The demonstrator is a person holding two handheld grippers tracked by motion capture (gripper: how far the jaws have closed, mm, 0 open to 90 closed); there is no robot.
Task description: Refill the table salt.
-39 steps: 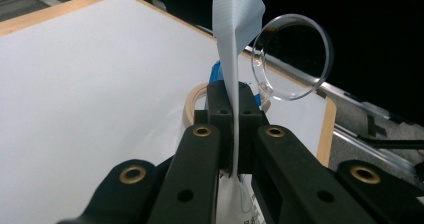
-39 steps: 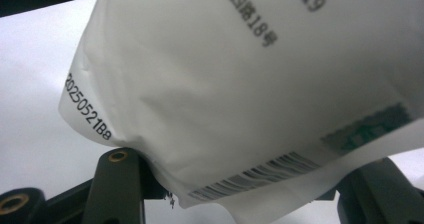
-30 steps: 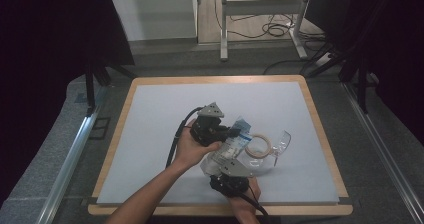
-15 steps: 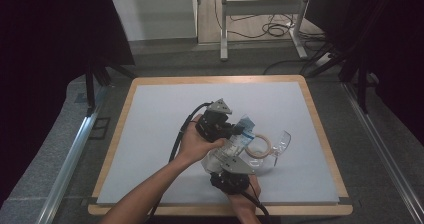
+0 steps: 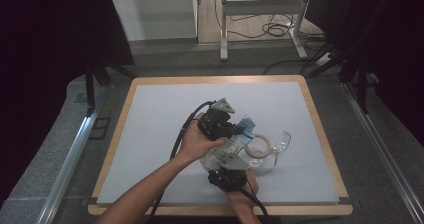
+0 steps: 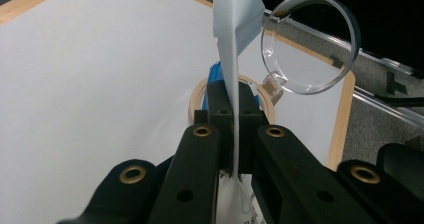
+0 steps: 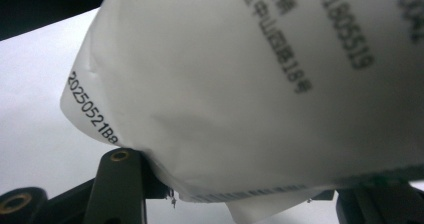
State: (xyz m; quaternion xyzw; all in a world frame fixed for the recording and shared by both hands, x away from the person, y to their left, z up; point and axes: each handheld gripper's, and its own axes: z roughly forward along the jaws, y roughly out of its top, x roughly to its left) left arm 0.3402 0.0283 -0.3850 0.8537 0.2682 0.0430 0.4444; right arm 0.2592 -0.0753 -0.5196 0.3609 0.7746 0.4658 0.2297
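the left tool [image 6: 234,134] has its jaws closed tight on the thin top edge of a white pouch [image 7: 260,84], which rises as a flat flap between them in the left gripper view. the right tool [image 5: 231,170] grips the same pouch at its fuller, printed lower end, with jaws standing partly apart around the bulging body. in the high view the pouch [image 5: 225,151] is held between the two tools above the near middle of the tabletop [image 5: 160,114]. just beyond it a roll of tape [image 5: 257,145] lies flat on the tabletop, touching a clear plastic scoop [image 5: 281,143] to its right.
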